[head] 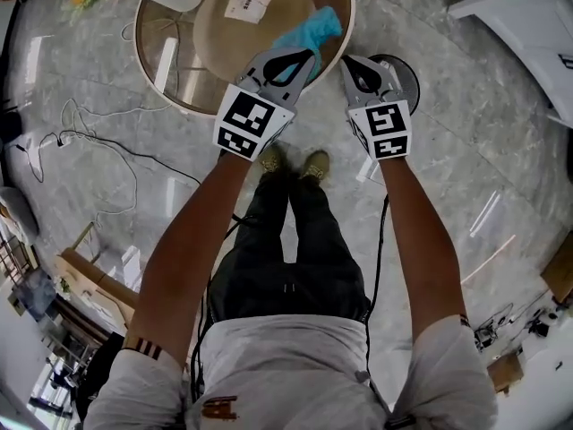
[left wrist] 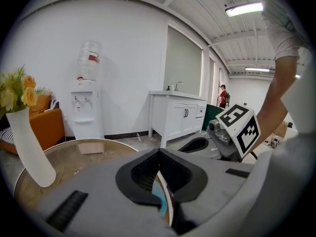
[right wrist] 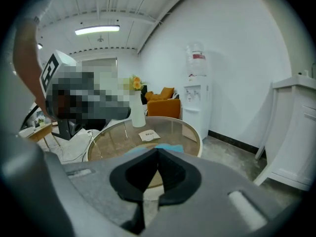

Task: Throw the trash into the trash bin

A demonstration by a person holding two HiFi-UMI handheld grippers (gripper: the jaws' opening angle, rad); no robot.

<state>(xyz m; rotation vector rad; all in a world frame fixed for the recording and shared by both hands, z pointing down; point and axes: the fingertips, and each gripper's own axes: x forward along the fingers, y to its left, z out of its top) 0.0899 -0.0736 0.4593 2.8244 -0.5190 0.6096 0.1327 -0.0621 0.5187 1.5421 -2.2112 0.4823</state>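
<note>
- Head view: left gripper [head: 297,59] is clenched on the blue trash [head: 315,29] at the table [head: 161,61] edge; right gripper [head: 360,66] is closed, empty.
- Next, likely: carry it to the dark bin [head: 409,74], then release.

turquoise trash [head: 315,27], grey veined marble floor [head: 466,88], yellow flowers [left wrist: 22,90], white vase [left wrist: 29,147], orange sofa [left wrist: 47,127]
</note>
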